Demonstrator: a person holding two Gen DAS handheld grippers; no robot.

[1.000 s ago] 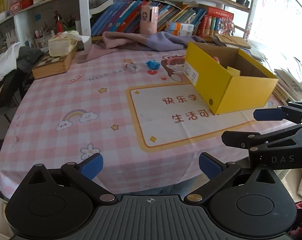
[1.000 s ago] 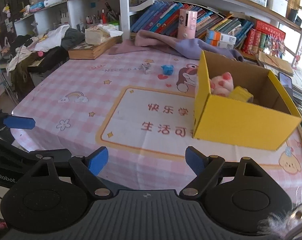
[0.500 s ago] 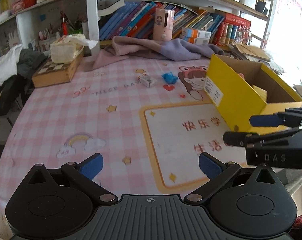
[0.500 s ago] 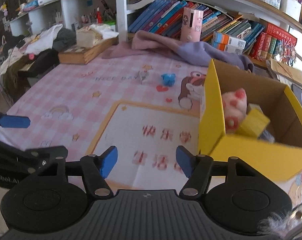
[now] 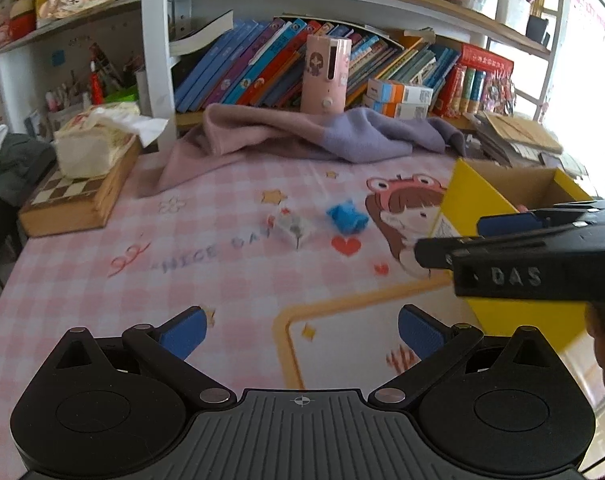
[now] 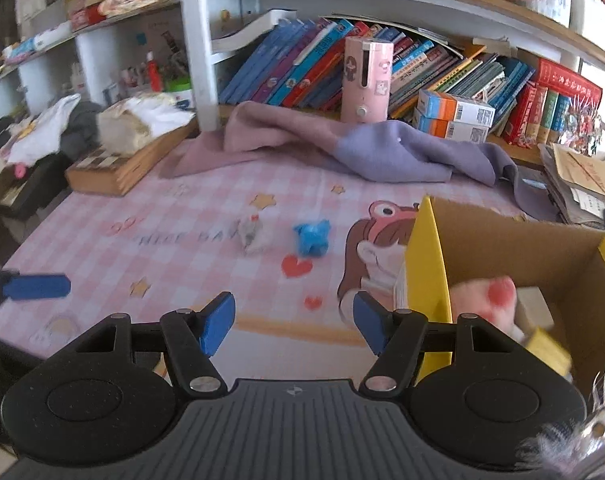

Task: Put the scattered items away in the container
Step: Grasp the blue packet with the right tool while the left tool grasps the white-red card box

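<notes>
Two items left on the cloth (image 5: 102, 300): blue toy (image 6: 311, 237) and small white piece (image 6: 255, 235), side by side, just apart.

From right gripper (image 6: 293, 322): blue toy at 12 o'clock, white piece at 11, both well ahead of the tips. Jaws have just been closing to a half spread, nothing between them.

From left gripper (image 5: 300, 330): white piece near 12, blue toy at 1. Fingers spread wide, empty.

Toy's long axis unclear through blur; looks lumpy, roughly as wide as deep.

Neither hand plainly nearer; judged by heading, right suits the toy, left the white piece.

Yellow box (image 6: 426, 264) at 2 to 3 o'clock of the right gripper, open top, pink plush (image 6: 484, 300) inside.

Path ahead bare cloth. Right gripper's arm crosses the left view at 3 o'clock, so a risk of hands crowding. Blanket (image 6: 382, 152) and books (image 6: 302, 68) well beyond at 12.
</notes>
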